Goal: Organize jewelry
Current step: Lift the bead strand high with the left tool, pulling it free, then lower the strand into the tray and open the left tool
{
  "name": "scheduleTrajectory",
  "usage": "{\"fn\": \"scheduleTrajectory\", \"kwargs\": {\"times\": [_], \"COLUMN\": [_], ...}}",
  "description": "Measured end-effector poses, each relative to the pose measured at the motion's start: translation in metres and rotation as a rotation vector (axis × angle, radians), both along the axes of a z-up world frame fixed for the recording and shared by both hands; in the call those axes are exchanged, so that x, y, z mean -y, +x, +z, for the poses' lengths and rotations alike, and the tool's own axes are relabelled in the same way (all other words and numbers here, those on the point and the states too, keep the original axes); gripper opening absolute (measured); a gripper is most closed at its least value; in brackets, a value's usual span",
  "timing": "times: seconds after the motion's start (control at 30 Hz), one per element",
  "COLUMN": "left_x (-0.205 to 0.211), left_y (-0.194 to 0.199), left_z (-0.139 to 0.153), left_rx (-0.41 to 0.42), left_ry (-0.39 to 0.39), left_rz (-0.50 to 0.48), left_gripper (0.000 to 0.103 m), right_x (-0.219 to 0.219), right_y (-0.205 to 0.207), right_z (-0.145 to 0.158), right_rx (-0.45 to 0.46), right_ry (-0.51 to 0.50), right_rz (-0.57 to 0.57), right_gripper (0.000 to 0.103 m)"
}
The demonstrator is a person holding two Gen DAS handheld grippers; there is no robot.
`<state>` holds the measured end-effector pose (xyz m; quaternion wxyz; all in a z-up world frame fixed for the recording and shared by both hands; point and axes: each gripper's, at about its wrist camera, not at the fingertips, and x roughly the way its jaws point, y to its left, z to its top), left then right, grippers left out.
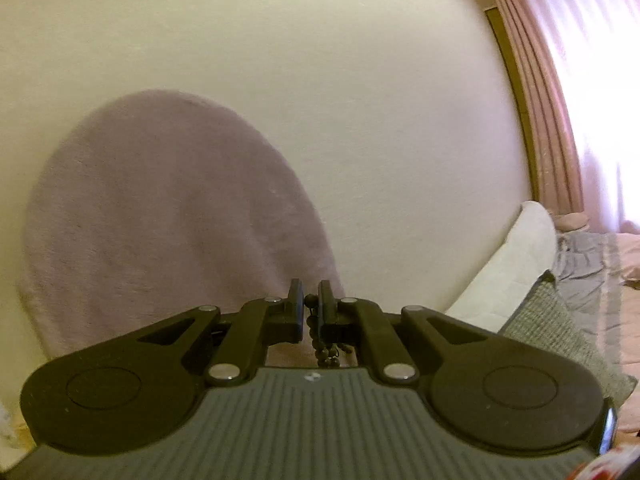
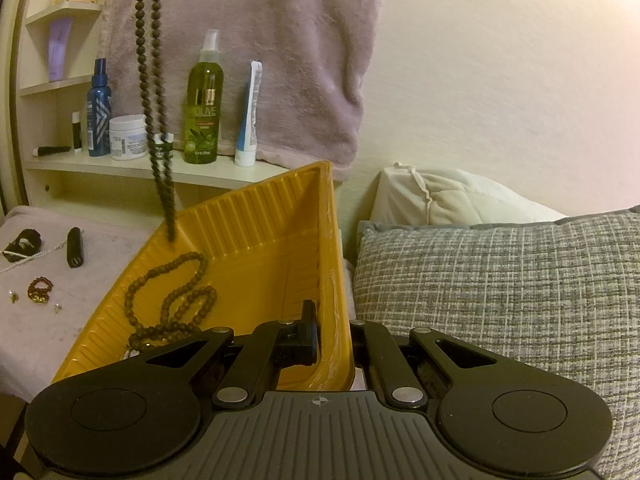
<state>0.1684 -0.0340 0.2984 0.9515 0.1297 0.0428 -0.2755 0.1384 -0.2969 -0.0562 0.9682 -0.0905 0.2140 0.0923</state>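
My left gripper [image 1: 309,307] is shut on a dark brown bead necklace [image 1: 313,322], held high facing the wall. In the right wrist view the same necklace [image 2: 154,64] hangs down from the top of the frame, its lower end coiled inside a yellow tray [image 2: 256,236]. My right gripper [image 2: 334,334] is shut on the tray's right wall and holds the tray tilted. On the mauve cloth left of the tray lie an amber bead bracelet [image 2: 39,289], small earrings [image 2: 14,295], a white chain [image 2: 24,258] and a black tube [image 2: 75,252].
A shelf [image 2: 132,168] behind the tray carries an olive spray bottle [image 2: 204,100], a blue bottle [image 2: 98,112], a white jar [image 2: 127,137] and a tube [image 2: 250,116]. A mauve towel [image 2: 280,52] hangs on the wall. A grey pillow [image 2: 500,280] lies to the right.
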Motion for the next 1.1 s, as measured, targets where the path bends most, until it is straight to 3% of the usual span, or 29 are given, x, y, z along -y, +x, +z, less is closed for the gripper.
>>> {"fn": "scheduleTrajectory", "kwargs": {"times": [0.2,0.67,1.1], "left_x": [0.017,0.055,0.071], "left_y": [0.011,0.041,0.053], "left_z": [-0.028,-0.132,-0.197], "left_rx": [-0.086,-0.342,-0.467], "left_ry": [0.02,0.134,0.154], "left_rz": [-0.045,-0.116,-0.106], "left_gripper": [0.006,0.006,0.006], "right_x": [0.0,0.001,0.0], "right_y": [0.0,0.0,-0.001], "right_z": [0.001,0.001,0.001], "right_rx": [-0.001,-0.002,-0.006], "right_ry": [0.002,0.001,-0.001], "right_rz": [0.001,0.004,0.002], "right_gripper": [0.004,0.004,0.004]}}
